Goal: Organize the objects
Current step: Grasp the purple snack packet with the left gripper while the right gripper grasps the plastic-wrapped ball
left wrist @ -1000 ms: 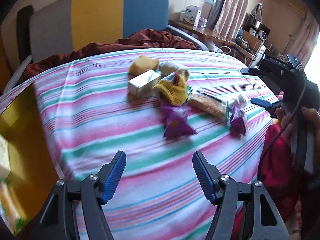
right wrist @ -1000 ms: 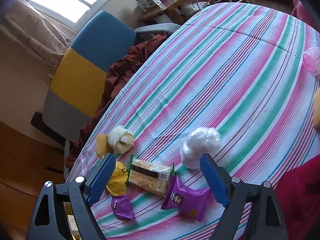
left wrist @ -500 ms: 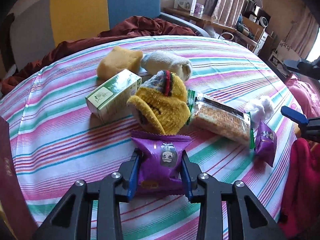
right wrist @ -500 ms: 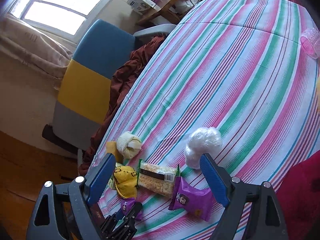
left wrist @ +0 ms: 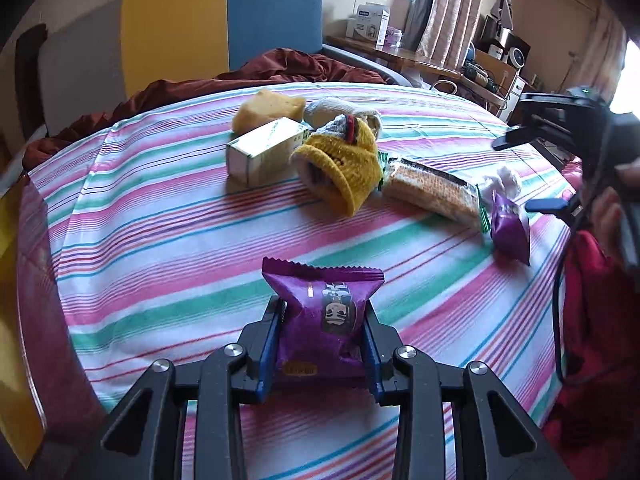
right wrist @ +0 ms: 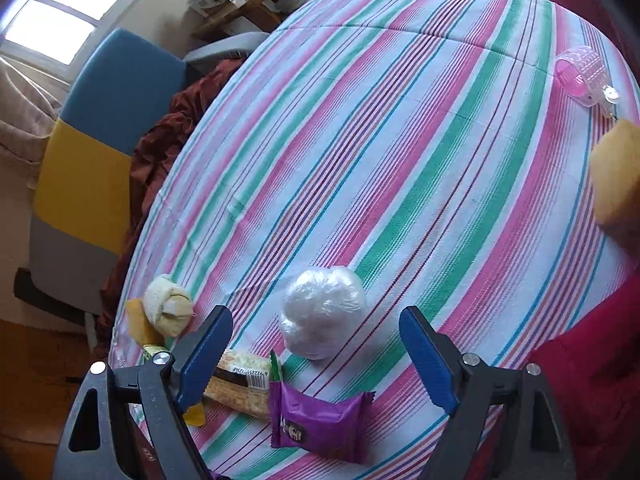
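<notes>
A glossy purple foil snack packet (left wrist: 322,320), puffed, with a serrated top seam and a small cartoon face printed on it, is sitting pinched between the blue pads of the left gripper (left wrist: 320,346), above the pink, green and white striped cloth (left wrist: 168,240). Beyond it are lying a yellow knitted hat (left wrist: 344,168), a white-and-green carton (left wrist: 264,150) and a clear-wrapped cracker pack (left wrist: 434,192). The right gripper (right wrist: 316,354) is hanging spread wide over a second purple snack packet (right wrist: 320,426) and a crumpled white plastic ball (right wrist: 322,312).

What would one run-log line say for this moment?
left gripper: shut on purple snack packet | right gripper: open, above second purple packet
</notes>
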{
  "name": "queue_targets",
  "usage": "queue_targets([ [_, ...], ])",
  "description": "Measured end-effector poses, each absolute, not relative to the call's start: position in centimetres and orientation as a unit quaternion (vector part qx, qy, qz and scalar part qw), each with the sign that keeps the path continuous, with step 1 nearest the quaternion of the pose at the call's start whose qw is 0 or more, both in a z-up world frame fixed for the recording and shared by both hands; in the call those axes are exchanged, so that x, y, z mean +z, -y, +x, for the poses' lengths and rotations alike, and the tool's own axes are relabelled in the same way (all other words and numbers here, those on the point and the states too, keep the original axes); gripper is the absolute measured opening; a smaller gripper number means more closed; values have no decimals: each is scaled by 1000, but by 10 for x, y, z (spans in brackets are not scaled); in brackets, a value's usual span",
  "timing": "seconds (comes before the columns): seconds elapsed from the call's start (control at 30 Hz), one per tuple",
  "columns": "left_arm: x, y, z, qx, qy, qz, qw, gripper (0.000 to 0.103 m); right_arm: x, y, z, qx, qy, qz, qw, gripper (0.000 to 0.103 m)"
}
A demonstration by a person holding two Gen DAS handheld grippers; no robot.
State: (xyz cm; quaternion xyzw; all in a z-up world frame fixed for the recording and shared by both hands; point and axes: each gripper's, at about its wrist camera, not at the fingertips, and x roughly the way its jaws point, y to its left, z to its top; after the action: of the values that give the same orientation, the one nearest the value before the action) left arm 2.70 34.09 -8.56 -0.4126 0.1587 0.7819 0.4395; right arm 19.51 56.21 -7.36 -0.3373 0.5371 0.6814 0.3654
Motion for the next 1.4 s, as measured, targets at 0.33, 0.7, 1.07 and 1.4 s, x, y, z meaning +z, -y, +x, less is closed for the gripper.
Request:
queue_targets([
  [0.33,-95,-334,35,793,-159,-368,459,36,-78,-556,150,712,-436,-415,361,37],
  [0.7,-97,-335,38,798,-164,-357,456,36,-82,-559,147,707,-441,-420,359,37],
  [1.07,-98,-332,40,803,-165,-351,453,36,-86,-558,138,707,-421,-439,362,38],
  [1.4,-98,-331,41,804,-162,-350,453,36,-88,-559,133,707,-411,-445,365,38],
])
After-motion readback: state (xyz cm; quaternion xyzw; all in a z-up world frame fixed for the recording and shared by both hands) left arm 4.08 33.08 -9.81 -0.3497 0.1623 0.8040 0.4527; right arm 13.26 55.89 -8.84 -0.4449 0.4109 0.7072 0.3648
